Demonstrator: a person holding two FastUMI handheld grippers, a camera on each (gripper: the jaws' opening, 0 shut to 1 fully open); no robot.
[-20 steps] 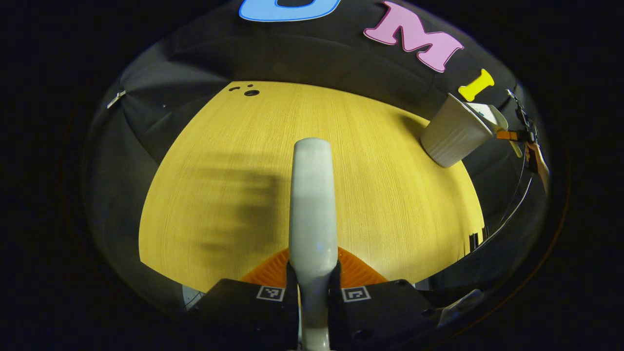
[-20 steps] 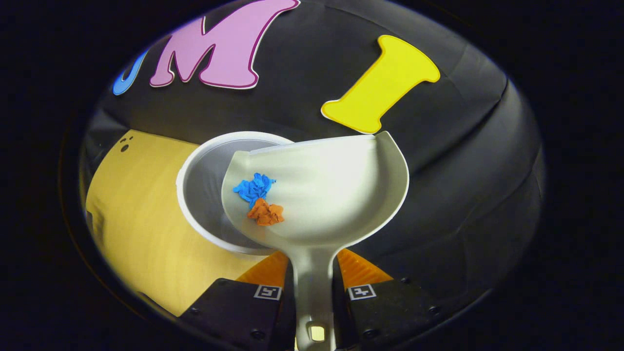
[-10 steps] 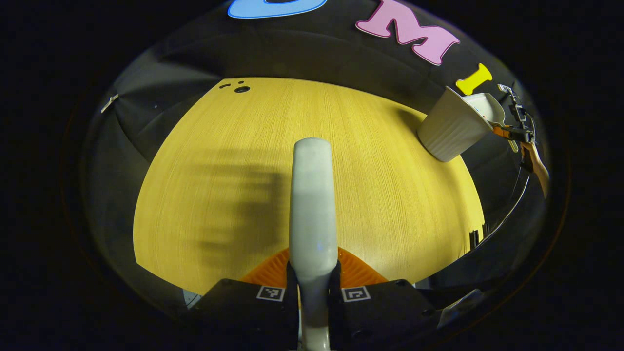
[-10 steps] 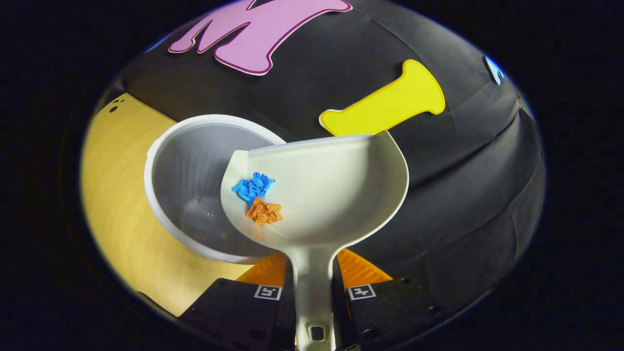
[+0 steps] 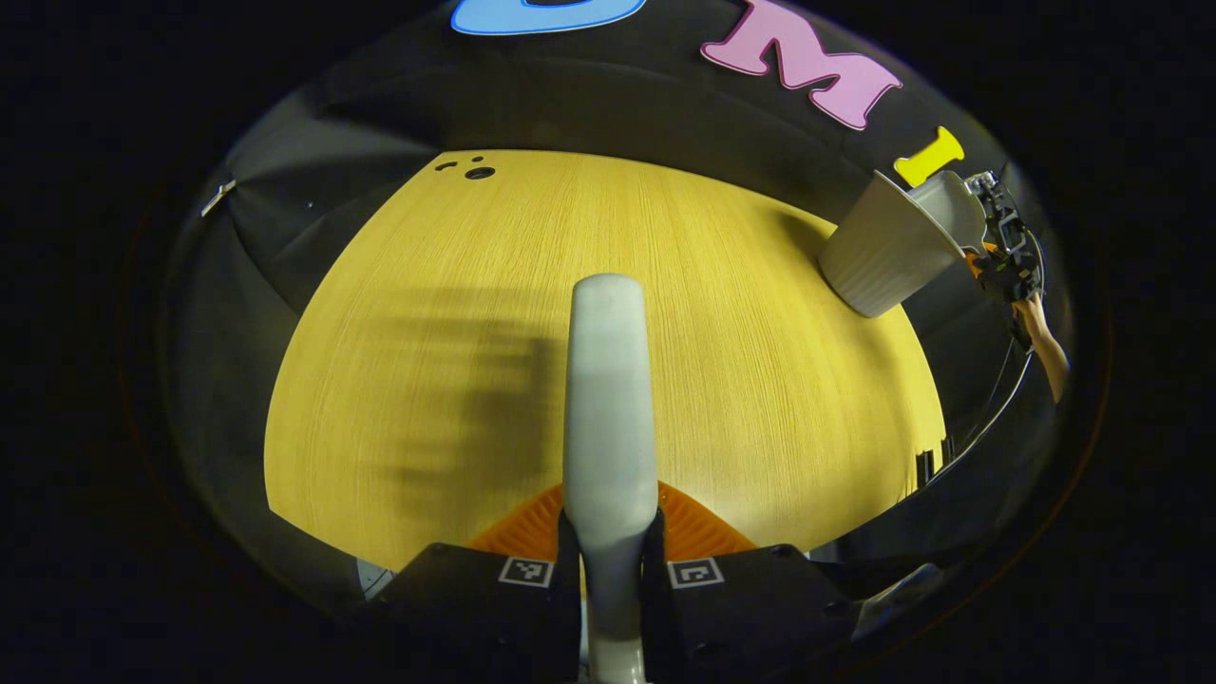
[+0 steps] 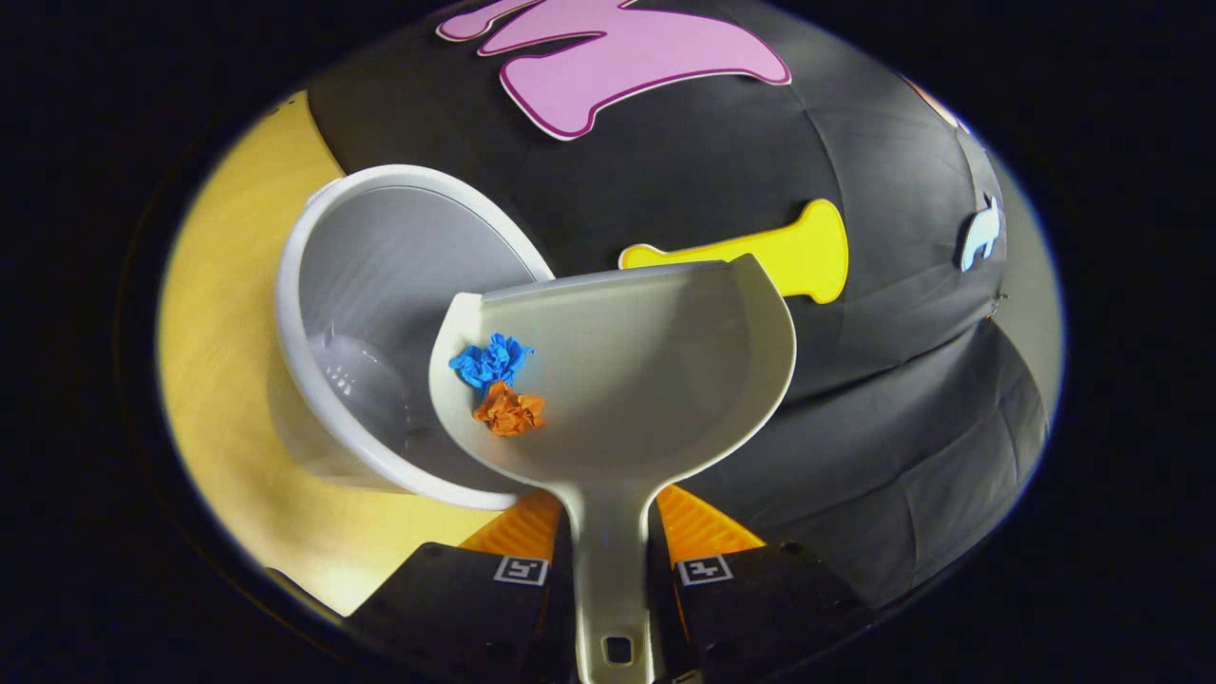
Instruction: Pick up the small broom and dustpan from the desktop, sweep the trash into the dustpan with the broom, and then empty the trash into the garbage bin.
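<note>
My right gripper (image 6: 611,556) is clamped tight on the dustpan (image 6: 655,380) handle, pan tipped over the garbage bin (image 6: 380,285) rim. Blue scrap (image 6: 491,359) & orange scrap (image 6: 509,410) sit in the pan, on its bin side. Left gripper (image 5: 608,560) pinches the broom (image 5: 606,399) handle above the desk (image 5: 722,380), well apart from the bin.

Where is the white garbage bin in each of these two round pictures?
Left gripper view: the garbage bin stands at the upper right, on the far corner of the desktop.
Right gripper view: the garbage bin sits left of centre, behind the dustpan.
Shared landmark: the dustpan over the bin's rim.
</note>
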